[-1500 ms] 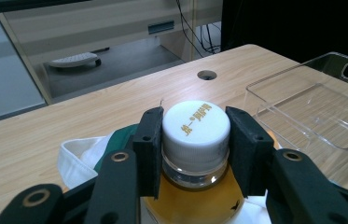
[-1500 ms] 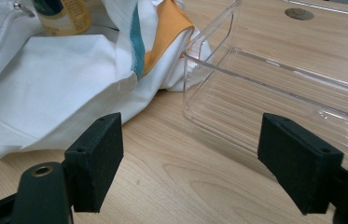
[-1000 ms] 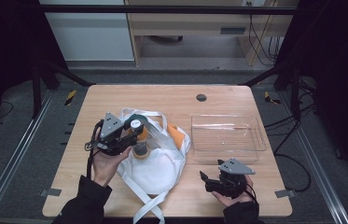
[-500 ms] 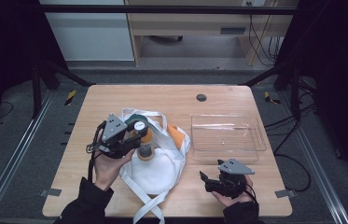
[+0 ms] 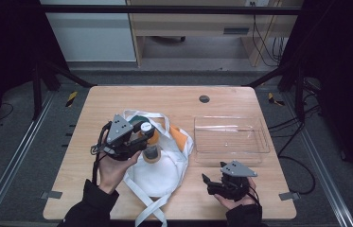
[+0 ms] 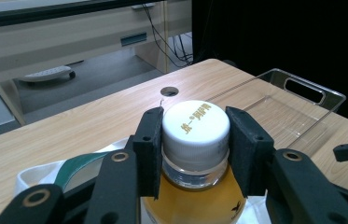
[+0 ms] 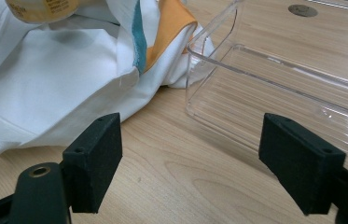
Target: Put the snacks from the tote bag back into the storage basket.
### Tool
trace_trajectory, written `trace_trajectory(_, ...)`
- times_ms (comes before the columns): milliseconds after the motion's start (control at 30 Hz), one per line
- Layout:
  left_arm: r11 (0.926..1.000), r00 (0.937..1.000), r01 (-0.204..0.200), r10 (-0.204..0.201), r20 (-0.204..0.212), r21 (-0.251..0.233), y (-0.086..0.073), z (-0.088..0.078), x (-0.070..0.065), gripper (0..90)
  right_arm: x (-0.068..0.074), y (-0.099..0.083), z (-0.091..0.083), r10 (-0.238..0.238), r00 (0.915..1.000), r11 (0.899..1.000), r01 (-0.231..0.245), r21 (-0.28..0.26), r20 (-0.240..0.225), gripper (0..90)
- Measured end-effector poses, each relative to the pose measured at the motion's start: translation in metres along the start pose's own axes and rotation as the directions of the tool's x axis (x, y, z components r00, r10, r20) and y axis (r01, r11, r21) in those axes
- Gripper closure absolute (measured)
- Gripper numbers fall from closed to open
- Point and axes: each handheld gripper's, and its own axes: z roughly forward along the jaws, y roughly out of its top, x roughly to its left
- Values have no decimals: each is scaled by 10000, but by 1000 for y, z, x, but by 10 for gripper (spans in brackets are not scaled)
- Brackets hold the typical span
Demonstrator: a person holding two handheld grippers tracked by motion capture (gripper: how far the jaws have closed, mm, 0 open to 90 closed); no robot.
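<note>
A small bottle of orange-yellow drink (image 6: 195, 186) with a white screw cap (image 6: 196, 128) hangs upright over a white cloth bag (image 5: 157, 165). My left gripper (image 6: 195, 149) is shut on the bottle's neck and cap, one black pad on each side. In the high view that gripper (image 5: 142, 137) holds the bottle (image 5: 151, 152) above the bag's open mouth. The bottle's base (image 7: 41, 9) shows at the top left of the right gripper view. My right gripper (image 7: 199, 163) rests low over the table's front right, open with nothing between its pads, and points at a clear plastic tray (image 7: 302, 88).
The clear tray (image 5: 231, 137) stands on the wooden table (image 5: 117, 101) to the right of the bag and holds nothing. The bag has orange and teal trim and long white straps (image 5: 148, 213) trailing toward the front edge. A round cable hole (image 5: 204, 99) lies at the table's back.
My left gripper has lifted the bottle a little and carried it slightly to the right over the bag. The right gripper has stayed where it was.
</note>
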Motion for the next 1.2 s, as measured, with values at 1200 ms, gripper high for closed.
trace_trajectory(1200,9997,9980,-103,118,618,-241,32,28,-33,589,-1,0,0,52,10000,10000,-52,-29,16,205)
